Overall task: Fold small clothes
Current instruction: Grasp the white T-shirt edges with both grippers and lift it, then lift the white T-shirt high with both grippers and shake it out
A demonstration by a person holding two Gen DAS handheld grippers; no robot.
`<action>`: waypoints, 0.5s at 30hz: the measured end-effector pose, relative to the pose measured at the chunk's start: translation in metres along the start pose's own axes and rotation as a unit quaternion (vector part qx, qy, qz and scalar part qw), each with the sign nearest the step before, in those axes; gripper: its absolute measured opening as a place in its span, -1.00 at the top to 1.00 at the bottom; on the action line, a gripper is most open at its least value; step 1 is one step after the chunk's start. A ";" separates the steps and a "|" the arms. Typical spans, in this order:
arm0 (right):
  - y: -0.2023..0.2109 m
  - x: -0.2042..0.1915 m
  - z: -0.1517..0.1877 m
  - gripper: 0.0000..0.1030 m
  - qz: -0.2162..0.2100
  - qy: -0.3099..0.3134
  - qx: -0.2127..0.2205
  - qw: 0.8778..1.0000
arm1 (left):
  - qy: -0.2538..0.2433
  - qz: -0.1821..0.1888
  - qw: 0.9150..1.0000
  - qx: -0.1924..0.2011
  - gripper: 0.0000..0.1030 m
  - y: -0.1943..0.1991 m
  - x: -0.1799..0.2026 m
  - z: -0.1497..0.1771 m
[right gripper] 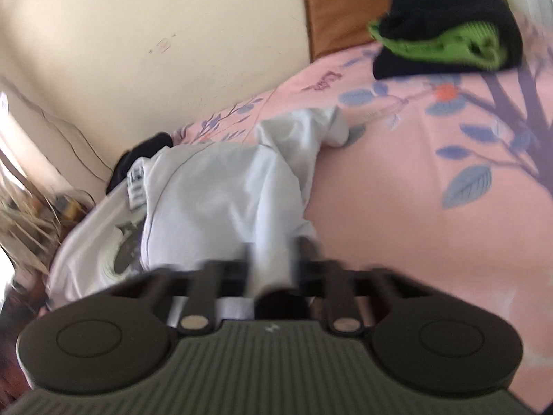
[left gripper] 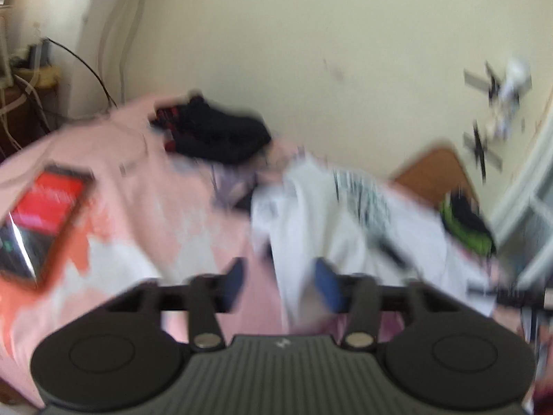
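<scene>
We see a pink bedsheet [right gripper: 397, 207] printed with blue leaves and branches spread across the bed, against a cream wall [left gripper: 311, 52]. On it lies the white garment [right gripper: 221, 193], crumpled, with a label showing near its collar; in the left wrist view the same white cloth [left gripper: 345, 214] trails between that tool's fingers. A dark pile of clothes with red stripes [left gripper: 214, 131] sits at the far side by the wall, and a black and green folded piece [right gripper: 446, 31] rests near a brown headboard [right gripper: 338, 10]. A phone with a red screen [left gripper: 45, 214] lies on the sheet to the left. Our left gripper [left gripper: 280, 283] stands with its blue pads apart, while our right gripper [right gripper: 276, 263] is clamped on a fold of the white garment.
</scene>
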State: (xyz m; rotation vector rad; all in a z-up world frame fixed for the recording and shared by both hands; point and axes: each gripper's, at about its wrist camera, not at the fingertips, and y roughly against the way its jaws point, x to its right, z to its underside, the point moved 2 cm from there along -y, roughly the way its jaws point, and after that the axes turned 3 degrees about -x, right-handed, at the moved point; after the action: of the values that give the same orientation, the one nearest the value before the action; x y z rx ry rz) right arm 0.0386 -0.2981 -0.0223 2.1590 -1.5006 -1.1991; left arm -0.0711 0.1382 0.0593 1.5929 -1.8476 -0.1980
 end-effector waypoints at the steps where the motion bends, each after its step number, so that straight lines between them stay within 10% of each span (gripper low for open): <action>1: 0.010 -0.004 -0.001 0.84 0.014 0.009 0.023 1.000 | 0.004 0.002 1.000 0.014 -0.05 0.001 0.000 -0.010; 7: 0.144 0.025 -0.022 0.85 0.092 -0.025 0.190 0.977 | -0.020 -0.011 0.999 -0.023 -0.48 -0.062 0.015 -0.048; 9: 0.180 0.032 -0.013 0.85 0.130 -0.029 0.217 0.967 | -0.038 0.000 0.997 -0.074 -0.26 -0.092 0.028 -0.040; 12: 0.209 0.049 0.004 0.81 0.167 -0.043 0.209 0.963 | -0.097 0.023 0.986 -0.136 0.59 -0.121 0.053 -0.013; 15: 0.208 0.075 0.022 0.07 0.228 -0.076 0.187 0.953 | -0.140 0.025 0.980 -0.140 0.82 -0.119 0.063 0.005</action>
State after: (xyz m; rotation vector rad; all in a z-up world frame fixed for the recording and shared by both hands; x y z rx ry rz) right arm -0.1056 -0.4486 0.0548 1.7846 -2.2923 -0.9925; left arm 0.0217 0.0498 0.0180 1.3760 -1.9640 -0.6603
